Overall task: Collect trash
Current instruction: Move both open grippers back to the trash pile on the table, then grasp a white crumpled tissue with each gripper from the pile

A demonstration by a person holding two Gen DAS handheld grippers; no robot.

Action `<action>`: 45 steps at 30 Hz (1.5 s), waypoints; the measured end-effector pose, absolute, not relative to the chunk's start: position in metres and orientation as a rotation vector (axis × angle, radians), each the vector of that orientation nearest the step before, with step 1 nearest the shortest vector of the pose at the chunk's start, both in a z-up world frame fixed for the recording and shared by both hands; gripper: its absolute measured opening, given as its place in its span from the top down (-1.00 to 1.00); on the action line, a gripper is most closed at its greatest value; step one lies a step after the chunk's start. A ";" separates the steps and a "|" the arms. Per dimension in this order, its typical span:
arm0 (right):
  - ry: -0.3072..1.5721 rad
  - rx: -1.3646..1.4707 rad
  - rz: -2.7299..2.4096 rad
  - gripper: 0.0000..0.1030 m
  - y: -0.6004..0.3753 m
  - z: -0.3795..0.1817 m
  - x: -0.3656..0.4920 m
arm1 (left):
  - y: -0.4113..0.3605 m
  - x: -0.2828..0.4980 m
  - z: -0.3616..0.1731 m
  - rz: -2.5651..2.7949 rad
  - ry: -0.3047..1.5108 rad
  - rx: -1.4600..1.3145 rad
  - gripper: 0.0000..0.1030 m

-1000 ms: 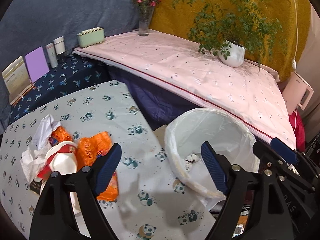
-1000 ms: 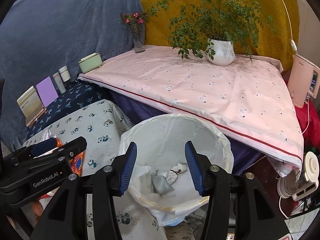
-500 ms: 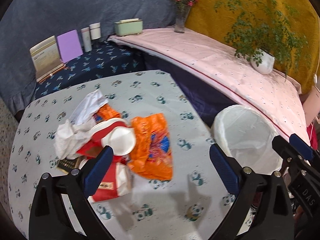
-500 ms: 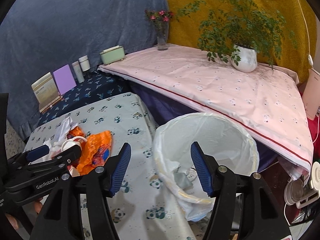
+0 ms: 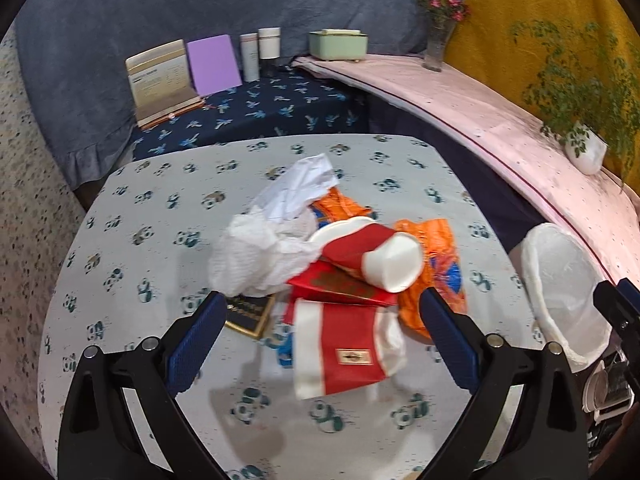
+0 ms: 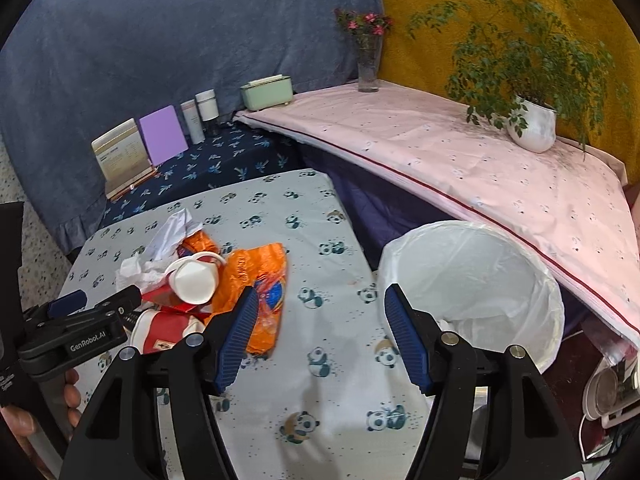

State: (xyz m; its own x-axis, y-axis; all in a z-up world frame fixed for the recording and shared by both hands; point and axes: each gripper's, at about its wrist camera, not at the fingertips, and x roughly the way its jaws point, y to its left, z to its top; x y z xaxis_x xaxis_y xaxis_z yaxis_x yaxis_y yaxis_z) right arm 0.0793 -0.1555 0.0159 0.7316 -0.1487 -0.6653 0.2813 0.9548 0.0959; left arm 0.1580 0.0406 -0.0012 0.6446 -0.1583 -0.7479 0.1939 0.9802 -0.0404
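A trash pile lies on the panda-print table point(image 5: 168, 208): crumpled white tissue point(image 5: 260, 248), two red-and-white paper cups point(image 5: 372, 256) point(image 5: 344, 352), an orange snack wrapper point(image 5: 436, 256) and a small dark card point(image 5: 248, 314). My left gripper point(image 5: 320, 324) is open and empty, hovering just in front of the pile. My right gripper point(image 6: 318, 316) is open and empty above the table, between the orange wrapper point(image 6: 260, 276) and the white-lined trash bin point(image 6: 472, 280). The bin also shows in the left wrist view point(image 5: 560, 280), at the table's right edge.
A pink-covered ledge point(image 6: 460, 160) carries a potted plant point(image 6: 532, 124), a flower vase point(image 6: 368, 64) and a green box point(image 6: 268, 90). Books and tubes point(image 5: 184, 72) stand on the dark blue shelf behind the table. The left gripper's body point(image 6: 76, 332) is at the right view's left.
Both grippers have swung left, away from over the bin and toward the trash pile on the table. Both stayed open and empty.
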 end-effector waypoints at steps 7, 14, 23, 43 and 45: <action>0.738 0.169 -0.196 -0.23 -0.129 0.009 0.096 | 0.078 0.179 -0.013 -0.147 0.875 0.015 -0.79; 0.767 0.152 -0.160 -0.23 -0.107 -0.001 0.116 | 0.101 0.203 -0.026 -0.134 0.906 -0.004 -0.72; 0.804 0.126 -0.101 -0.23 -0.077 -0.012 0.147 | 0.111 0.232 -0.050 -0.174 0.979 -0.030 -0.26; 0.865 0.100 0.091 0.04 0.001 -0.029 0.203 | 0.159 0.232 -0.031 -0.168 0.969 -0.104 0.80; 0.868 0.103 0.106 0.05 0.008 -0.030 0.210 | 0.168 0.232 -0.029 -0.141 0.968 -0.113 0.80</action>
State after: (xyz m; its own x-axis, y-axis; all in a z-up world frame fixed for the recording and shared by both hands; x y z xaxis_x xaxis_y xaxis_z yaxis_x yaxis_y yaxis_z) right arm 0.2095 0.0076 -0.0302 0.6414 0.1347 -0.7553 -0.0508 0.9898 0.1333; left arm 0.2322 0.1679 -0.0295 0.5594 -0.1695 -0.8114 0.0690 0.9850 -0.1583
